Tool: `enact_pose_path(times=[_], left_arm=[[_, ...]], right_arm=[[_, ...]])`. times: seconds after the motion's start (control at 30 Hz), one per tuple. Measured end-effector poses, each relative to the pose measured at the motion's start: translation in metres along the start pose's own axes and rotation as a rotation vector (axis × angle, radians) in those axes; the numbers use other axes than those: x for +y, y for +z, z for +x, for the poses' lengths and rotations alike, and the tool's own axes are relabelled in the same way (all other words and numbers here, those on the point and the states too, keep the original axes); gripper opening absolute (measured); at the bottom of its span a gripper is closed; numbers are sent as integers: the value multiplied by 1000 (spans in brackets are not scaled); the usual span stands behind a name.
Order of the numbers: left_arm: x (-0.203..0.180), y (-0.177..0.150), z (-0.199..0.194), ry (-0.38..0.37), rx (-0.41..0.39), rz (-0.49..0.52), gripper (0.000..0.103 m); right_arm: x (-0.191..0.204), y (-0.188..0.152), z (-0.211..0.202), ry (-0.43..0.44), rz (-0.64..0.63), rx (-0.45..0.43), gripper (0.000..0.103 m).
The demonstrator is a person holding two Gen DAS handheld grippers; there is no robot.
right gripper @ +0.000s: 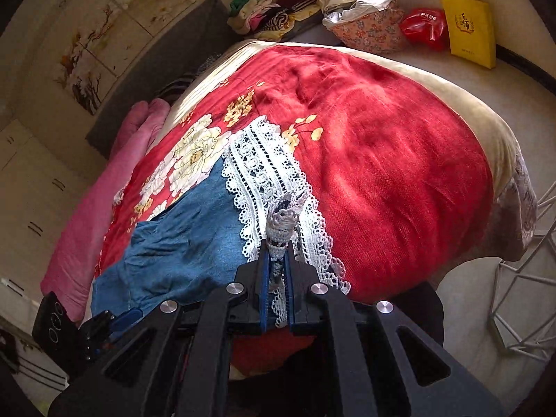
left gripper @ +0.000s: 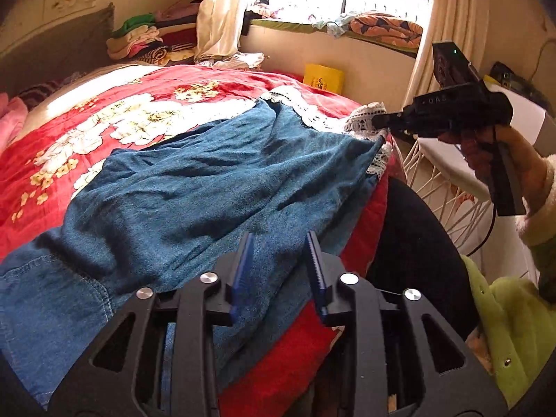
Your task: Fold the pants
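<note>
The pants point(left gripper: 194, 187) are lying spread across the red floral blanket point(left gripper: 104, 111) on the bed, their long axis running from the denim waist point(left gripper: 52, 305), near the left tool point(left gripper: 279, 243), out to the white lace hem point(right gripper: 267, 177); the right tool point(right gripper: 277, 257) is sitting at that far end, clenched on a bunched fold of the lace, so it is the nearer one to the cuffs; the left tool is hovering over the middle of the cloth with its jaws parted and nothing pinched between them; the fabric is looking soft, limp and creased, a washed blue denim, while the lace is stiff-edged and scalloped; the next fold probably depends on carrying hem toward waist along that axis.
</note>
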State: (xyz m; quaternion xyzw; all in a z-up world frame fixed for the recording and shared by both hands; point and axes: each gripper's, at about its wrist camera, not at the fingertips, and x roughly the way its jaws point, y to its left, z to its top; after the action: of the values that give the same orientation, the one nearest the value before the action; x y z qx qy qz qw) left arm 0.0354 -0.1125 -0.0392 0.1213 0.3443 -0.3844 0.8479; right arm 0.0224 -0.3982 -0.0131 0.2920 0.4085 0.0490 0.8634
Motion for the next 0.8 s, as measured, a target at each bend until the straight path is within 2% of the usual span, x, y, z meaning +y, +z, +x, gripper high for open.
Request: enact_pose_path(times=[0.13, 0.23, 0.27, 0.33, 0.5, 0.57, 0.67, 0.8], left_arm=[[-14, -2, 8, 36, 32, 87, 35], [-19, -3, 22, 66, 71, 132, 35], [-20, -3, 28, 79, 88, 145, 33], [-18, -4, 38, 80, 118, 148, 0], [-9, 0, 14, 21, 92, 107, 0], [-7, 0, 6, 23, 79, 94, 0], [-1, -8, 7, 49, 101, 81, 0], [5, -19, 25, 45, 152, 45, 0]], right_arm=[[0, 3, -8, 34, 18, -22, 7], [3, 5, -15, 60, 22, -40, 7], [4, 5, -18, 65, 22, -44, 7], [5, 5, -21, 66, 20, -45, 7], [2, 0, -22, 38, 5, -16, 7], [-2, -4, -14, 21, 9, 18, 7], [-8, -13, 0, -25, -2, 67, 7], [-16, -22, 13, -63, -15, 113, 7]])
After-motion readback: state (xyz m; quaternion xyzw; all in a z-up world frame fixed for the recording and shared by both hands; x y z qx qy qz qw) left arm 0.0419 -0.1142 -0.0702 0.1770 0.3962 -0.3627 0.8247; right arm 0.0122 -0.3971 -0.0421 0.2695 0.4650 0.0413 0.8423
